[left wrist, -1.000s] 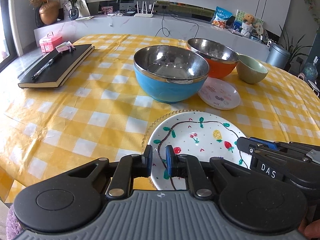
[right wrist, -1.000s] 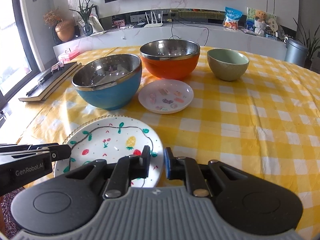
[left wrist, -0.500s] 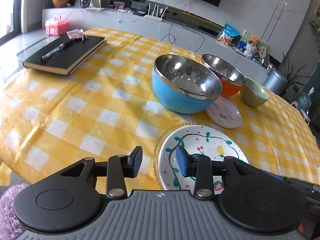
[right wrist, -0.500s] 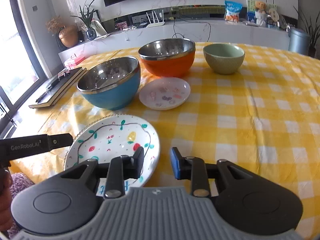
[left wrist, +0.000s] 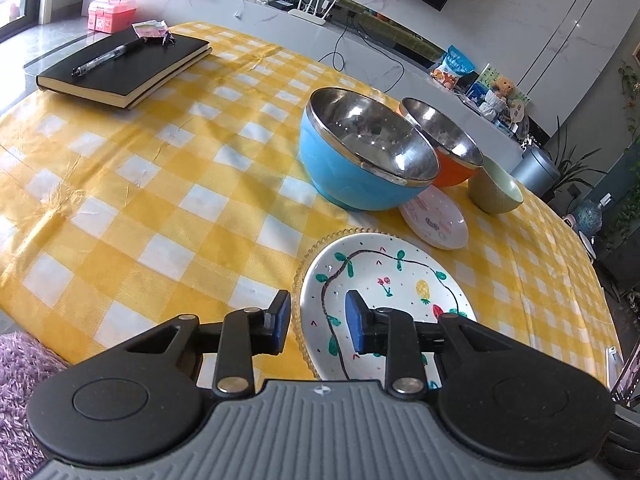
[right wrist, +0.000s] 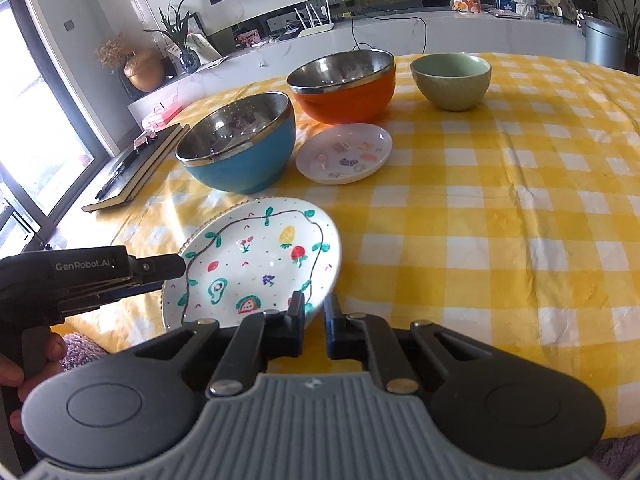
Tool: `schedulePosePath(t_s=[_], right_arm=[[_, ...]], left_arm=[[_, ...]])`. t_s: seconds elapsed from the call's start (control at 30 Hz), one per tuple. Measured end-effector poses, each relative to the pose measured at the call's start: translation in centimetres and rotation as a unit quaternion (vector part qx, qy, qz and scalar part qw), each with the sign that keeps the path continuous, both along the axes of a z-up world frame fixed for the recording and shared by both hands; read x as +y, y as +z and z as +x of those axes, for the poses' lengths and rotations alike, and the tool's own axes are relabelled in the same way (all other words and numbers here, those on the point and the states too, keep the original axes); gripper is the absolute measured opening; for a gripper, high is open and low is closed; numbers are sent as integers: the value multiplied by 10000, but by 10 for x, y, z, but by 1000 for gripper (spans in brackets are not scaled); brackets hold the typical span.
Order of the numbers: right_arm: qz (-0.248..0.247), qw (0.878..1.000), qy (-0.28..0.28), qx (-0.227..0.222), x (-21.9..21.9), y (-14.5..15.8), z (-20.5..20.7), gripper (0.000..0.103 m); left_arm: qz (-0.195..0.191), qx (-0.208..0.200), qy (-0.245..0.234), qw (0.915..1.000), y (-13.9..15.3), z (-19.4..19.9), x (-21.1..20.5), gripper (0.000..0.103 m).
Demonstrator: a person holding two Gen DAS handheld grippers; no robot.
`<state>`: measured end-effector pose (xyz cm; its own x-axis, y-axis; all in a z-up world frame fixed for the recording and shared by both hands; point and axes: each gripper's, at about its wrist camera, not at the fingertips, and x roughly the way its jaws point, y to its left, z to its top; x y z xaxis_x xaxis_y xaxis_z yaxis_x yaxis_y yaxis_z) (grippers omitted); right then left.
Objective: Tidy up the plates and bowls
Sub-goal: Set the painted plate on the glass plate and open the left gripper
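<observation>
Two grippers work the painted plate [right wrist: 260, 256] at six o'clock on the checked table [right wrist: 500, 220]. Left gripper [left wrist: 316, 322] straddles its rim, jaws closing, pads not yet pressing. Right gripper [right wrist: 314, 320] is clenched on the near rim. The step looks like lifting the plate; next comes a level carry. Blue bowl [right wrist: 240, 148], small plate [right wrist: 344, 154], orange bowl [right wrist: 344, 84] and green bowl [right wrist: 452, 80], from eleven to one o'clock, all sit empty.

- tablecloth [right wrist: 500, 216]: yellow-white check
- big plate [right wrist: 256, 256]: white, painted fruit, green leaves
- bowls: blue [right wrist: 244, 156], orange [right wrist: 348, 92], green [right wrist: 452, 80]
- notebook [left wrist: 124, 68]: black
</observation>
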<state>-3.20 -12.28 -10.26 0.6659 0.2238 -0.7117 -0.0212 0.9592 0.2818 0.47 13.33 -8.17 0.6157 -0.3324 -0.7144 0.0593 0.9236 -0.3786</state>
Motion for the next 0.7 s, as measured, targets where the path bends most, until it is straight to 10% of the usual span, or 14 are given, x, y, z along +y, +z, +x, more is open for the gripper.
schedulePosePath(t_s=[0.7], right_arm=[[-140,9992,-371,-112,-15,0,10,10]], left_arm=[[206,-257,265,9991,19,0,-4,17]])
